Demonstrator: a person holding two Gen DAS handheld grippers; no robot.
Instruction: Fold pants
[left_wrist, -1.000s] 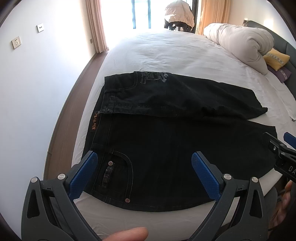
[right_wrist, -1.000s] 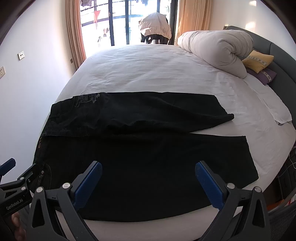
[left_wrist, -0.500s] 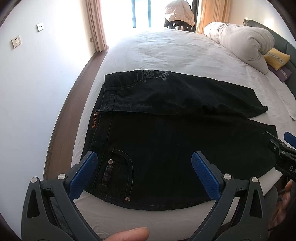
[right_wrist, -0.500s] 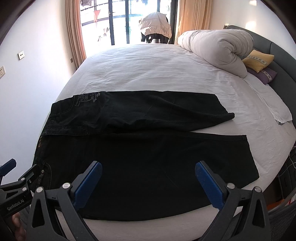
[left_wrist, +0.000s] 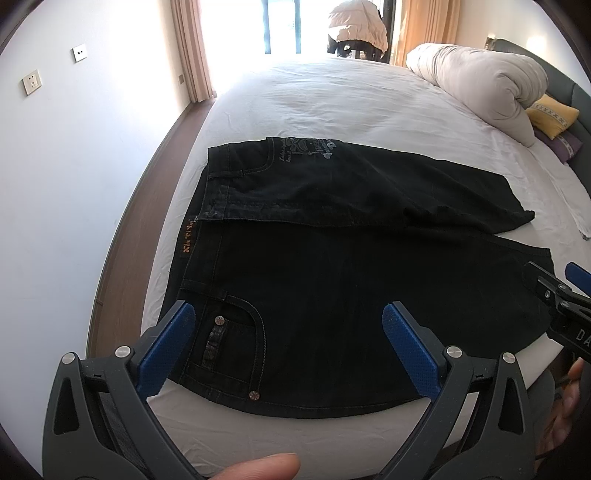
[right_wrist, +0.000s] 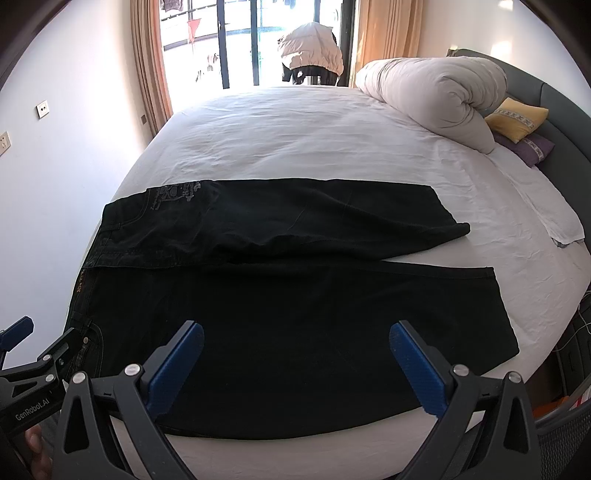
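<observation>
Left wrist: my left gripper (left_wrist: 286, 325) hangs wide open above the black jeans (left_wrist: 332, 280) spread on the bed (left_wrist: 332, 99); heavy, limp denim, so I'd pinch the waistband. Right wrist: my right gripper (right_wrist: 295, 345) gapes empty above the near leg.

I see one pair of black denim pants (left_wrist: 332, 280) lying flat near the front edge of the bed, spread lengthwise: waistband to my left, hems to my right. The near leg (right_wrist: 295, 332) lies smooth and straight, its hem cut square. The far leg (right_wrist: 303, 218) angles slightly away, so the two hems sit apart, and its hem end looks rumpled. An orange-lettered waistband patch (left_wrist: 188, 240) shows at the left end. The near front pocket (left_wrist: 232, 347) has pale stitching and metal rivets. Grey embroidery (left_wrist: 306, 149) marks the far hip.
</observation>
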